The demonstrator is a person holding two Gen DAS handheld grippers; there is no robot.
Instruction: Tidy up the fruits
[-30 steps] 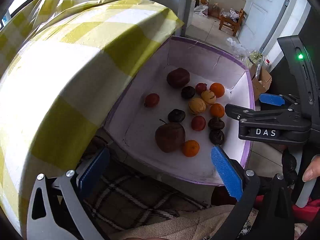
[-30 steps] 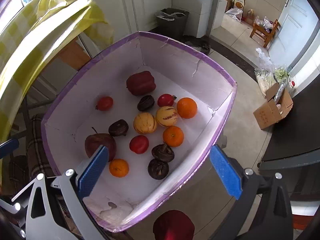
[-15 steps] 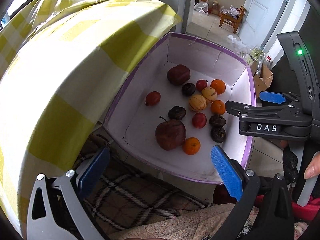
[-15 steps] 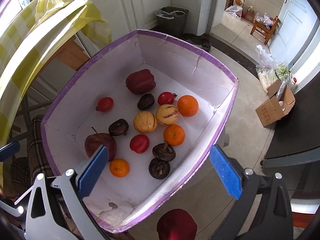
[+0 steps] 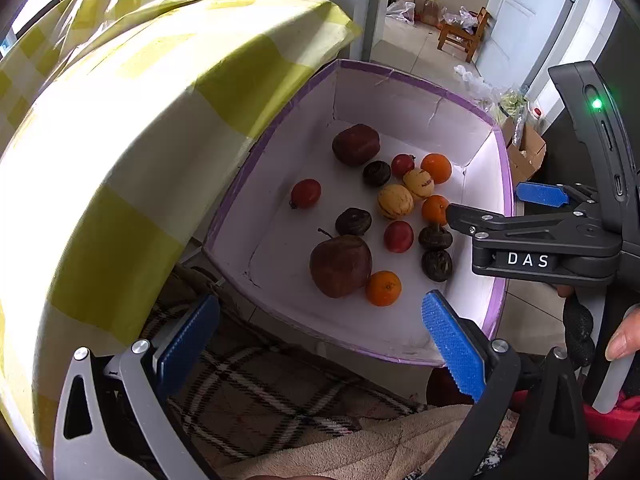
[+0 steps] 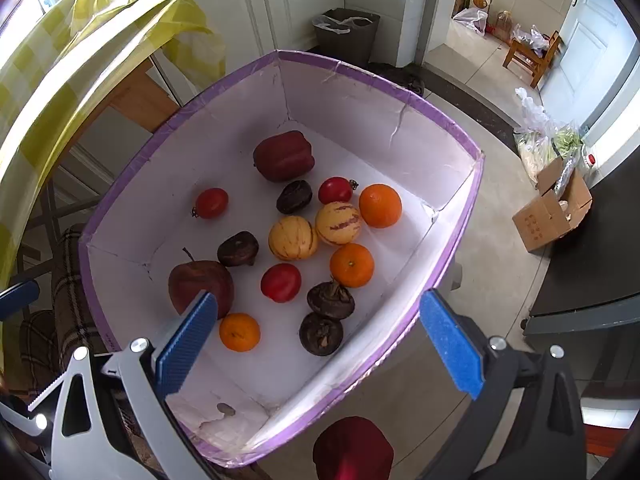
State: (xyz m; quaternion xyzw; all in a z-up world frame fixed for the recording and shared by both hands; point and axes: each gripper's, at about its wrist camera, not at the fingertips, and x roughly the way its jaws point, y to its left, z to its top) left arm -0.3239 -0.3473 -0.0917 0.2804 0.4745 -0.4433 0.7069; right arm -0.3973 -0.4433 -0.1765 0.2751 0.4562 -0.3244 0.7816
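A white box with a purple rim [image 6: 384,84] [image 5: 412,80] holds several loose fruits: a dark red apple [image 6: 200,284] [image 5: 340,266], a dark red pepper [image 6: 284,155], three oranges, two striped yellow melons [image 6: 293,238], red tomatoes [image 6: 281,282] and dark brown fruits [image 6: 331,299]. My right gripper [image 6: 316,344] hovers open over the box's near right corner, empty; it also shows at the right of the left wrist view [image 5: 532,220]. My left gripper [image 5: 320,348] is open and empty, in front of the box's near wall.
A table with a yellow-checked cloth [image 5: 132,128] rises at the left. A plaid blanket [image 5: 260,388] lies under the left gripper. A red object [image 6: 352,448] sits below the box. On the tiled floor are a cardboard box [image 6: 552,212], a bin [image 6: 346,34] and a wooden chair [image 6: 532,56].
The left wrist view has pulled back a little, so the box sits slightly farther off. The right gripper has barely shifted. No fruit has moved.
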